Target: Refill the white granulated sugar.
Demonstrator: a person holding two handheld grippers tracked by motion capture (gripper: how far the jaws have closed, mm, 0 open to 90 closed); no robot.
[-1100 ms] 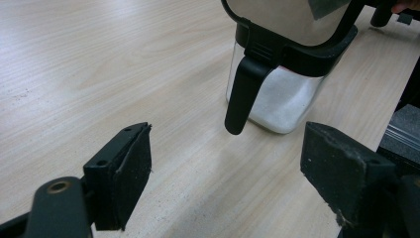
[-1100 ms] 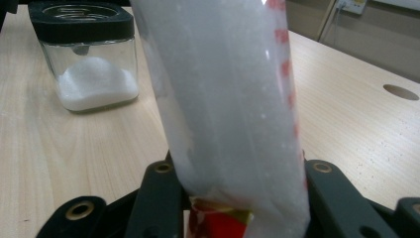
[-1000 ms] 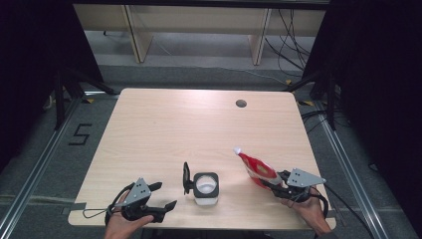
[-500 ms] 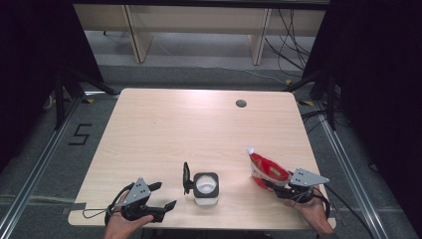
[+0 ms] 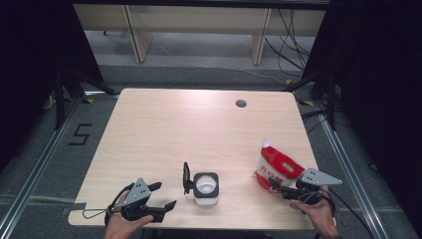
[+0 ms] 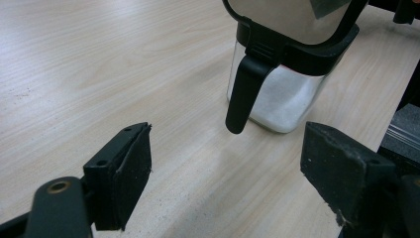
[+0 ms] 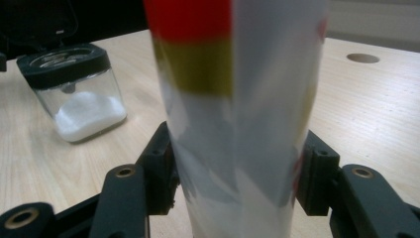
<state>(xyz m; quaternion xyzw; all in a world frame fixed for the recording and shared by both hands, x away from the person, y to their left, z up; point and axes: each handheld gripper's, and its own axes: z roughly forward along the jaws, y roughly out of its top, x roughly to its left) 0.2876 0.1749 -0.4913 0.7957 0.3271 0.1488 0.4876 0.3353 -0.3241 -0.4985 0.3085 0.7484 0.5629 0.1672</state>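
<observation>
The bag [image 5: 275, 167] stands on the surface [image 5: 189, 129], to the right of the jar [image 5: 205, 187] and well apart from it. It can tip over now, because the right hand-held gripper [image 5: 276, 185] has just been opening its jaws: they are at both sides of the bag's lower part, and in the right gripper view I cannot tell whether the pads [image 7: 159, 168] press it or only touch it. The bag is soft and leans a little, so a quick pull back can drag it down or spill it through its top corner.

The bag is white with a red and a yellow band, and bulges at the bottom. The jar is clear glass with a black lid frame, its lid [image 5: 186, 177] is flipped up, and white powder lies inside.

The left hand-held gripper [image 5: 161, 195] rests left of the jar, jaws spread, nothing between them.
</observation>
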